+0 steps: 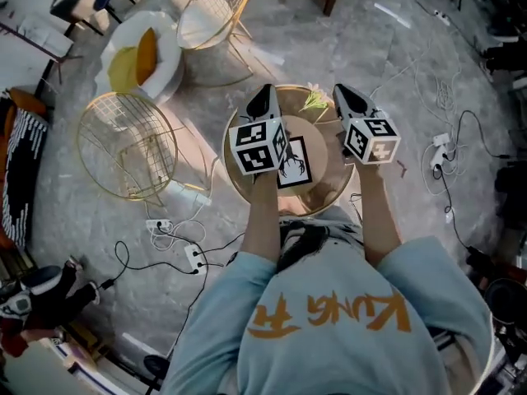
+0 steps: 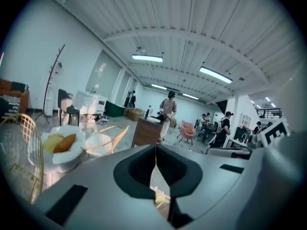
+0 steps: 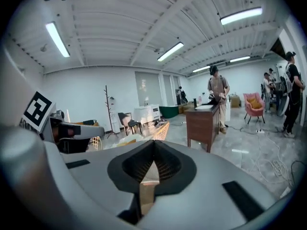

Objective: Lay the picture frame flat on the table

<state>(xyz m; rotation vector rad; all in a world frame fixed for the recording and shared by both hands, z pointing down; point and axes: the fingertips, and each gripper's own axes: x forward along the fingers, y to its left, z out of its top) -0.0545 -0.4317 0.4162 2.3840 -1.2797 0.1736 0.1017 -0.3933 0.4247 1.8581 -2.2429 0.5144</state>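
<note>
The picture frame (image 1: 298, 164), black-edged with a white mat and a dark drawing, appears to lie flat on the round wooden table (image 1: 329, 189); my left gripper's marker cube hides its left part. My left gripper (image 1: 264, 95) is held above the table's left half, pointing away from me. In the left gripper view its jaws (image 2: 155, 151) meet with nothing between them. My right gripper (image 1: 345, 94) hovers over the table's right edge, apart from the frame. Its jaws (image 3: 153, 151) are likewise shut and empty. Both gripper views look level across the room.
A small green plant (image 1: 314, 99) sits at the table's far edge. Two gold wire chairs (image 1: 128, 145) (image 1: 216, 13) and a white seat with yellow cushions (image 1: 138, 56) stand to the left. Cables and power strips (image 1: 194, 257) trail over the floor. People stand by a wooden desk (image 3: 204, 121).
</note>
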